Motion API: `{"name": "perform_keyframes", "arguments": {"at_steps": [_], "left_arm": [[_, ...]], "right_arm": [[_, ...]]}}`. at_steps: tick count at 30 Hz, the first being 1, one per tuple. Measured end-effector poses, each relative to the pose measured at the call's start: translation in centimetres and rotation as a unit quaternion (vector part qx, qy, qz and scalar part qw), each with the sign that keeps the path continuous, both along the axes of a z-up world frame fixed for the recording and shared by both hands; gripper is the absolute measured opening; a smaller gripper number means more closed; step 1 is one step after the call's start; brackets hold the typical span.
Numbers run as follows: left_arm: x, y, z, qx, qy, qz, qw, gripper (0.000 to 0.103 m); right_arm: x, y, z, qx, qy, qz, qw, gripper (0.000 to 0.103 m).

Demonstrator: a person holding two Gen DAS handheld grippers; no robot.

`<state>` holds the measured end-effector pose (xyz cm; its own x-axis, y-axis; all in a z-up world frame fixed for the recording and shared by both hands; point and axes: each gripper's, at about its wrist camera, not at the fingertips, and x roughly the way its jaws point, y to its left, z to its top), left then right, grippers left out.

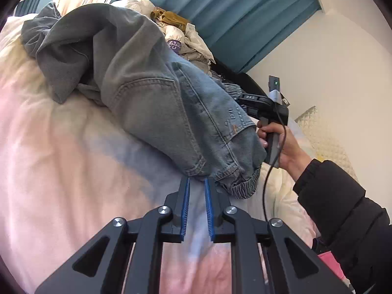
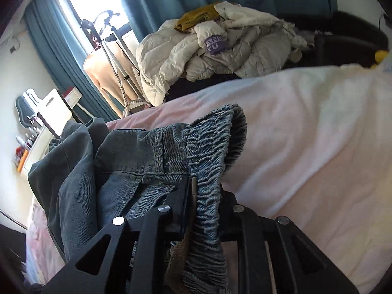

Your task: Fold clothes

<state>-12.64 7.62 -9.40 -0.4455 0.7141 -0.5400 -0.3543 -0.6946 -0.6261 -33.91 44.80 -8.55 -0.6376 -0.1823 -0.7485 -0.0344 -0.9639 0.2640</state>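
Note:
Blue jeans (image 1: 196, 112) lie bunched on the pink-and-white bed cover (image 1: 61, 171), partly lifted at one end. My left gripper (image 1: 196, 180) has its blue pads nearly together, pinching a corner of the denim hem at the tips. In the right wrist view, my right gripper (image 2: 204, 183) is shut on the jeans' gathered elastic waistband (image 2: 215, 142), which runs down between its black fingers. The left wrist view shows a hand (image 1: 281, 144) in a black sleeve holding the right gripper (image 1: 267, 112), whose fingertips are hidden behind the jeans. A grey-green garment (image 1: 80, 44) lies against the jeans.
A heap of cream padded jackets (image 2: 220, 56) with a mustard cloth on top sits beyond the bed. Teal curtains (image 1: 232, 12) hang behind. A garment steamer stand (image 2: 110, 49) and a white desk (image 2: 49, 122) stand at the left. A quilted pillow (image 1: 325, 134) leans on the wall.

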Motion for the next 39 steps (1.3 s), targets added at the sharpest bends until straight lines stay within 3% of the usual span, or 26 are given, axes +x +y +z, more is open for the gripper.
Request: {"name": "perform_keyframes", "arguments": {"at_steps": [5, 8, 13, 19, 21, 24, 27, 29, 31, 34, 38, 39], "left_arm": [[-0.6, -0.3, -1.2, 0.005, -0.026, 0.003, 0.9997, 0.012], [-1.2, 0.1, -1.5, 0.0, -0.024, 0.004, 0.9997, 0.012], [-1.9, 0.8, -2.1, -0.02, -0.026, 0.001, 0.9995, 0.012], [-1.3, 1.2, -1.6, -0.023, -0.015, -0.006, 0.9996, 0.012], [-0.9, 1.2, -1.0, -0.026, -0.006, -0.01, 0.9996, 0.012], [-0.2, 1.4, -0.2, -0.033, 0.006, -0.013, 0.9993, 0.012], [0.5, 1.0, 0.7, -0.038, 0.019, -0.007, 0.9991, 0.012], [0.6, 0.6, 1.2, -0.038, 0.023, -0.002, 0.999, 0.012], [0.6, 0.2, 1.5, -0.038, 0.025, 0.004, 0.999, 0.012], [0.4, -0.4, 1.5, -0.045, 0.019, 0.014, 0.9987, 0.012], [0.3, -0.9, 2.1, -0.052, 0.027, 0.022, 0.998, 0.012], [0.3, -1.1, 2.3, -0.051, 0.029, 0.024, 0.998, 0.012]], "right_arm": [[-1.0, 4.6, 3.3, 0.081, 0.005, -0.054, 0.995, 0.015], [-2.6, 8.6, 2.7, 0.108, -0.017, -0.091, 0.99, 0.016], [-3.0, 10.9, -0.6, 0.103, -0.035, -0.085, 0.99, 0.027], [0.0, 12.3, 1.2, 0.035, -0.013, -0.105, 0.994, 0.05], [1.8, 11.8, 2.9, 0.017, 0.006, -0.092, 0.996, 0.056], [3.9, 9.1, 5.1, -0.002, 0.028, -0.027, 0.999, 0.066], [5.0, 4.6, 5.7, -0.018, 0.019, 0.056, 0.998, 0.069], [5.1, 1.1, 5.4, -0.009, 0.007, 0.099, 0.995, 0.069], [4.8, -2.5, 4.3, 0.036, -0.008, 0.119, 0.992, 0.069], [3.2, -5.1, 1.7, 0.12, -0.043, 0.086, 0.988, 0.069], [2.4, -4.6, 0.0, 0.088, -0.067, 0.036, 0.993, 0.066], [2.7, -4.6, 0.0, 0.087, -0.066, 0.033, 0.993, 0.058]]}}
